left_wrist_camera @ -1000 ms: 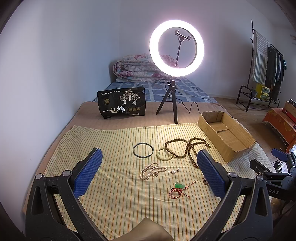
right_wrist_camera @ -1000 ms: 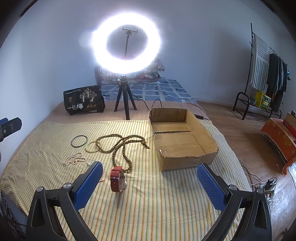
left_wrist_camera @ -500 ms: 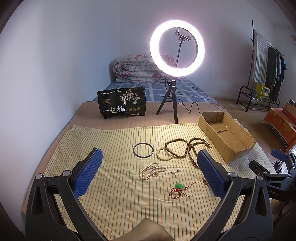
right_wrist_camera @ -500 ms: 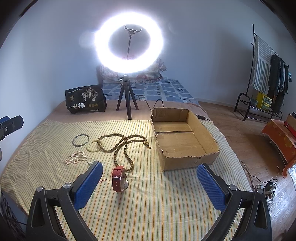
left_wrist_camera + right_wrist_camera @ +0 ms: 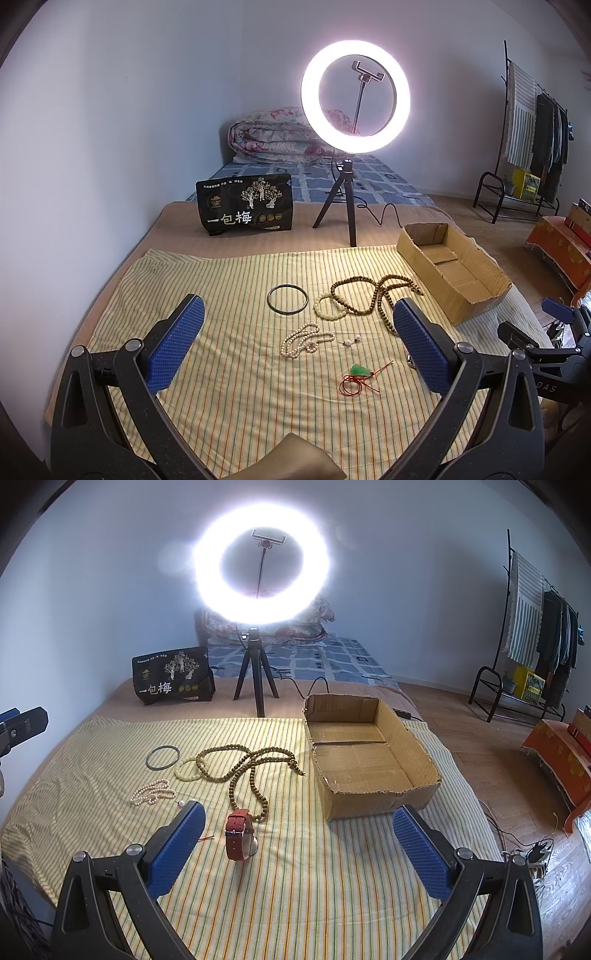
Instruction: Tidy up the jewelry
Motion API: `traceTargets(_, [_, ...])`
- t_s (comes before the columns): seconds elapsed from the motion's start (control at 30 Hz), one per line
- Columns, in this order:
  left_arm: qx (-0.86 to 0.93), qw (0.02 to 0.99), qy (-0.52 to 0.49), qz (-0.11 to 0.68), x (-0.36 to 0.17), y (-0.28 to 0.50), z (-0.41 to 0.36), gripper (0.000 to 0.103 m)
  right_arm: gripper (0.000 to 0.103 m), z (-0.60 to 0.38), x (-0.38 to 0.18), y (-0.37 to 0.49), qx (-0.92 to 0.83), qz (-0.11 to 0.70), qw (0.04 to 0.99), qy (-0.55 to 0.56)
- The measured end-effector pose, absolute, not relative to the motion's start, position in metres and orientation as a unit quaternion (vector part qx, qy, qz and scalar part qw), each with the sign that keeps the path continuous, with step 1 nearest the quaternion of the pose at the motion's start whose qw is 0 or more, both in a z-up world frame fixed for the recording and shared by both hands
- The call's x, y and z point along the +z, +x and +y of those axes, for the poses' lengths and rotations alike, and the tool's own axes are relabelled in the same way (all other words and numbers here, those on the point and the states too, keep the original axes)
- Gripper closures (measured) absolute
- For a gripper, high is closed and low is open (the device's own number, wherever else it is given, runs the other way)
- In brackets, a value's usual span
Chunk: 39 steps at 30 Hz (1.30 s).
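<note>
Striped cloth covers the bed beneath my tongs. Left gripper and right gripper both hang wide, holding nothing. Ahead of them lie bangle, wooden beads, pearl strand, jade pendant and red watch. Right of these, the cardboard box looks empty; sorting, I judge, is unstarted.

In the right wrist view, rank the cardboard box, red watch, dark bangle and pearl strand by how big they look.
1. cardboard box, largest by far.
2. red watch, though nearness to the camera flatters it.
3. dark bangle and pearl strand look about alike; no ranking between them.
</note>
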<state>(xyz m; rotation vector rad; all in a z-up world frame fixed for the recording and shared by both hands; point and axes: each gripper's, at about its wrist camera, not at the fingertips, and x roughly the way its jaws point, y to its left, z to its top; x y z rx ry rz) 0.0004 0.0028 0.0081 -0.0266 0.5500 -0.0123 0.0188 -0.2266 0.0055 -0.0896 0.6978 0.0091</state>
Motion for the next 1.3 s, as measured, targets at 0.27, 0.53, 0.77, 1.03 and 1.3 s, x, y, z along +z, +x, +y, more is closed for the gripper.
traceTargets(0.27, [-0.006,0.962,-0.013,0.272,0.008,0.0,0.004,0.0,0.0,-0.226,0.005,0.018,0.005,0.342,0.939,-0.043])
traceTargets(0.53, [0.006,0.959,-0.019,0.281,0.006,0.008,0.022,0.0,0.003,-0.225,-0.002,0.021,0.02,0.345,0.937,-0.045])
traceTargets(0.77, [0.019,0.956,-0.031,0.291,-0.003,0.019,0.038,0.0,0.007,-0.227,-0.013,0.027,0.061,0.354,0.933,-0.025])
traceTargets(1.03, [0.007,0.941,-0.032,0.335,-0.033,0.043,0.046,0.006,0.01,-0.207,-0.033,0.038,0.084,0.38,0.919,-0.065])
traceTargets(1.3, [-0.043,0.922,-0.007,0.385,-0.071,0.059,0.03,0.029,0.019,-0.201,-0.059,0.054,0.106,0.418,0.9,-0.053])
